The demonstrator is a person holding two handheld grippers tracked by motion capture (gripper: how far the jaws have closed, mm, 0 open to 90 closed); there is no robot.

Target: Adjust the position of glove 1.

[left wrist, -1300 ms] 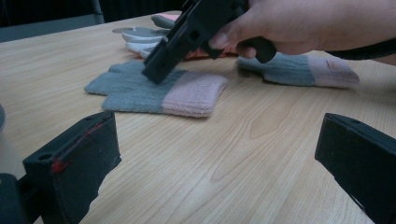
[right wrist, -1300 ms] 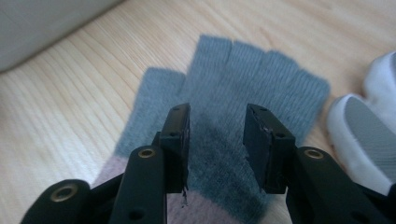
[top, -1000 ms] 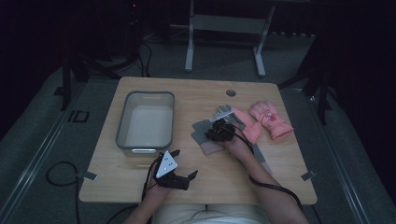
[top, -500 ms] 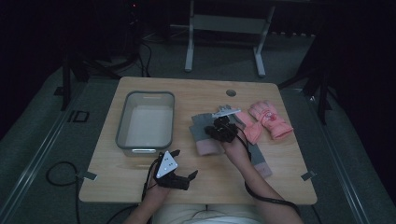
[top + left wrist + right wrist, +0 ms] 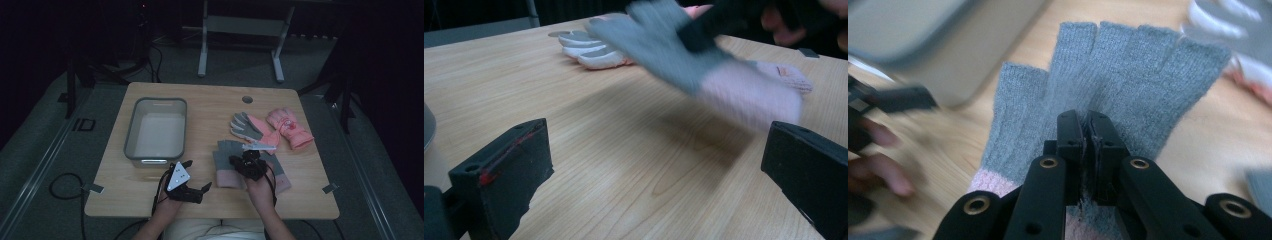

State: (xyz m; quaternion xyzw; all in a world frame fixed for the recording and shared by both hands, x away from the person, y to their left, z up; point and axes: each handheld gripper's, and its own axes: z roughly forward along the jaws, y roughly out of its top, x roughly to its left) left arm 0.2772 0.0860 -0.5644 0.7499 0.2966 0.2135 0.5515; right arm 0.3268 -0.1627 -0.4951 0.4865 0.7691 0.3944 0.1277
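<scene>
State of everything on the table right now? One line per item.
right gripper: shut on the grey glove
grey glove: pinched at mid-palm, fingers spread, lifted off the table
left gripper: open, nothing between its jaws
grey bin: upright, looks empty
pink-and-grey glove: flat on the table
pink glove: flat on the table

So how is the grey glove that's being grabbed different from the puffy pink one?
The grey glove is thin knit with a pale pink cuff; the pink glove looks padded and pink all over. The grey glove is pinched in the right hand-held gripper and lifted off the table; the pink glove lies flat there, untouched. Both are gloves.
</scene>
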